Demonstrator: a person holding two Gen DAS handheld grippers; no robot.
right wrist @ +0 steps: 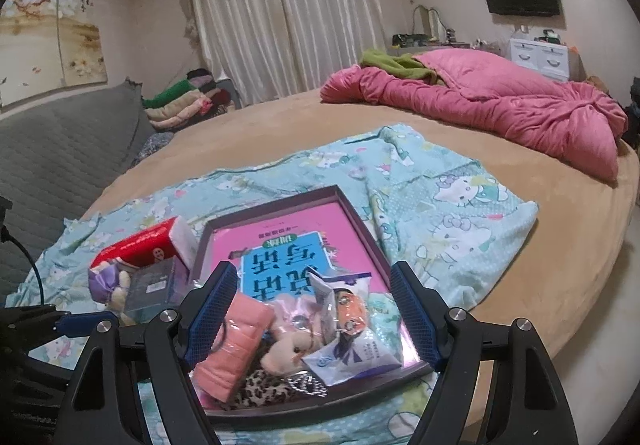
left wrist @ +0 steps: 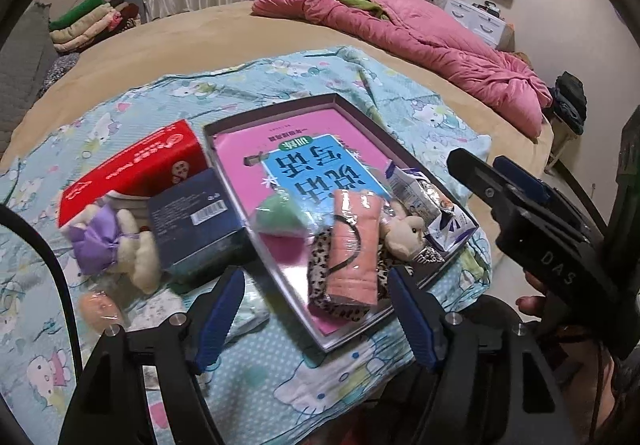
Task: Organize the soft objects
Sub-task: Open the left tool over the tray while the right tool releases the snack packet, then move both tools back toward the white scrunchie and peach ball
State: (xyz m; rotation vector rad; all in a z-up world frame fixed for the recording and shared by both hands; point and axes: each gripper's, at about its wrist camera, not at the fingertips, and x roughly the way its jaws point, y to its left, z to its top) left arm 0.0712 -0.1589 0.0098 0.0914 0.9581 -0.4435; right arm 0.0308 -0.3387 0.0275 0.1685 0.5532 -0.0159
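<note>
Grippers frame both views, each spread wide and holding nothing. Nearest, the left gripper (left wrist: 316, 319) hovers over the near end of a shallow tray (left wrist: 276, 273), where a pink wrapped roll (left wrist: 354, 249) lies on a leopard-print pouch (left wrist: 344, 285), its long axis running away from the claw, roughly in line with the fingers. The right gripper (right wrist: 312, 317) hangs over the same end, with the roll at its left finger, a small plush bear (right wrist: 290, 349) centred and a snack packet (right wrist: 348, 329) to the right. Outside the tray, leftward, lie a purple-dressed plush (left wrist: 108, 241), a dark box (left wrist: 196, 221) and a red tissue pack (left wrist: 136, 169). Beyond, a pink quilt (left wrist: 420, 41) sits on the bed.
</note>
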